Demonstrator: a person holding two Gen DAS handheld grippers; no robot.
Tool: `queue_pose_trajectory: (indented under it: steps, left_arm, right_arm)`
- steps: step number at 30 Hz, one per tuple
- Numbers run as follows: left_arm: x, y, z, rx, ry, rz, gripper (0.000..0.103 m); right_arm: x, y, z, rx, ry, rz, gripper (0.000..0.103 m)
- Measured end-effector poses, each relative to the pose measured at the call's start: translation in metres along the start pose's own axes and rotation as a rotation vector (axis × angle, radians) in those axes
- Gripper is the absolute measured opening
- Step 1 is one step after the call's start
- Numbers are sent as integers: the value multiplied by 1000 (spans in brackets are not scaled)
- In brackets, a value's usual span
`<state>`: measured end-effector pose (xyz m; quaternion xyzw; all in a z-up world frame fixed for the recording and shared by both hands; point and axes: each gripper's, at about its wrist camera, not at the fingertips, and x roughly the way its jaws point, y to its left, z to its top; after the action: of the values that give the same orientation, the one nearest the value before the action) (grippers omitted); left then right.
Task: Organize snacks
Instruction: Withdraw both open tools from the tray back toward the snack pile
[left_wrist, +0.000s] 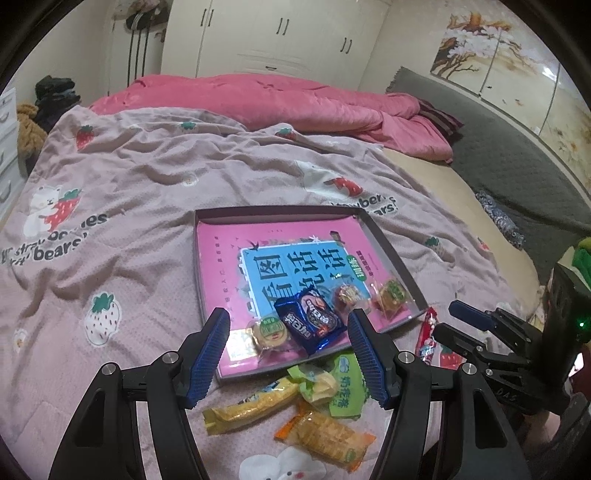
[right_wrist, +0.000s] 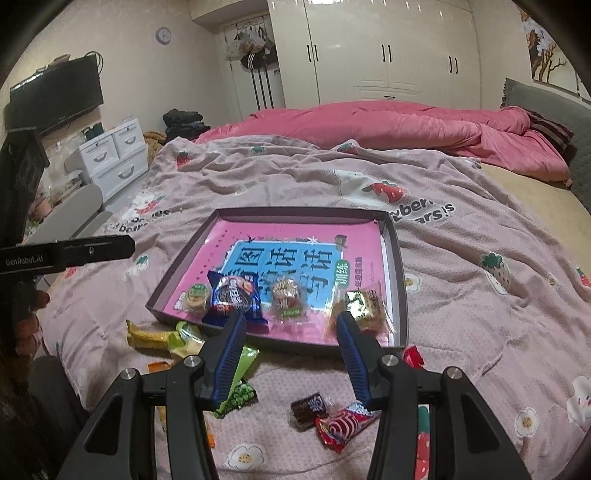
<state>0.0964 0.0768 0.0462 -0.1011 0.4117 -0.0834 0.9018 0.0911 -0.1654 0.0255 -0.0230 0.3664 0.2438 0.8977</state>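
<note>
A shallow dark-rimmed tray (left_wrist: 280, 213) (right_wrist: 402, 277) lined with a pink and blue book cover lies on the bedspread. Inside it, near the front, are a blue biscuit packet (left_wrist: 310, 319) (right_wrist: 234, 295), a round green-labelled cake (left_wrist: 269, 330) (right_wrist: 197, 295), a brown wrapped snack (left_wrist: 349, 295) (right_wrist: 286, 295) and a gold-labelled cake (left_wrist: 391, 293) (right_wrist: 364, 304). My left gripper (left_wrist: 288, 315) hovers open over the tray's front edge, its pads clear of the blue packet. Just before the front rim, my right gripper (right_wrist: 291, 318) (left_wrist: 448, 319) is open and holds nothing.
Loose snacks lie on the bedspread in front of the tray: a yellow packet (left_wrist: 251, 404), an orange cracker packet (left_wrist: 325, 435), a green packet (left_wrist: 345, 384), a green pea bag (right_wrist: 236, 384), a dark candy (right_wrist: 308, 406), a red swirl packet (right_wrist: 345, 424). A pink quilt (right_wrist: 388, 122) lies beyond.
</note>
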Motion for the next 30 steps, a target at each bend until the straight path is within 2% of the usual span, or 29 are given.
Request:
queue_pose_trajectory:
  steps: [19,30]
  left_arm:
    - [9,-19,-24,41,72,-11,68]
    - [29,-29,-46,66,158,-37,71]
  right_arm:
    - [-1,1,-20,-54,49,7,51]
    - [7,4,-36,-113,105,-10,51]
